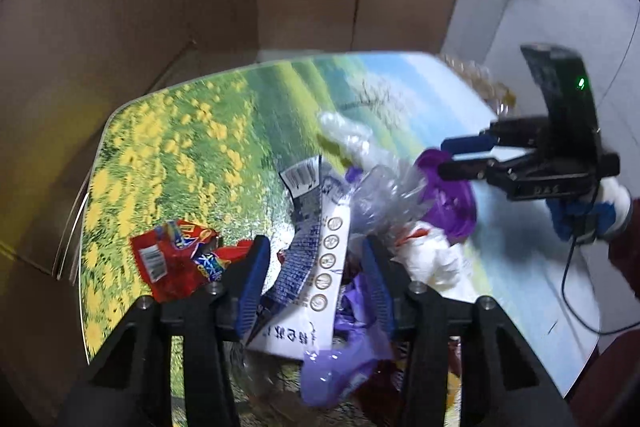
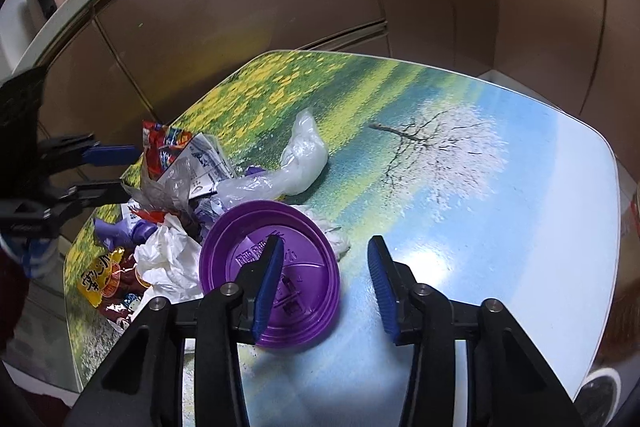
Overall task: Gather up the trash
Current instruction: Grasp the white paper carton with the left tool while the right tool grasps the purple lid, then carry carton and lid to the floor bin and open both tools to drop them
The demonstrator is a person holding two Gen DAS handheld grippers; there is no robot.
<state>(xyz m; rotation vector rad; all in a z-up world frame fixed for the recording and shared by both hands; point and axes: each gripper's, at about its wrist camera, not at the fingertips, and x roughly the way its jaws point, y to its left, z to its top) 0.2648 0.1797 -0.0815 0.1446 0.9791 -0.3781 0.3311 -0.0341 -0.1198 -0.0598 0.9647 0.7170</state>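
The left gripper [image 1: 316, 275] has its jaws apart over the trash pile [image 1: 320, 267], and the right gripper [image 2: 326, 275] is also open beside the purple lid [image 2: 276, 287]. All trash lies gathered on the table [image 2: 500, 227]. Nothing seems collected yet, I think.

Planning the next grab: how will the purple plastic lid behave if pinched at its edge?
The purple lid looks thin and moulded, so probably light and fairly stiff. Its glossy surface may slip between the fingers. It lies flat on the smooth table, so a push would likely slide it.
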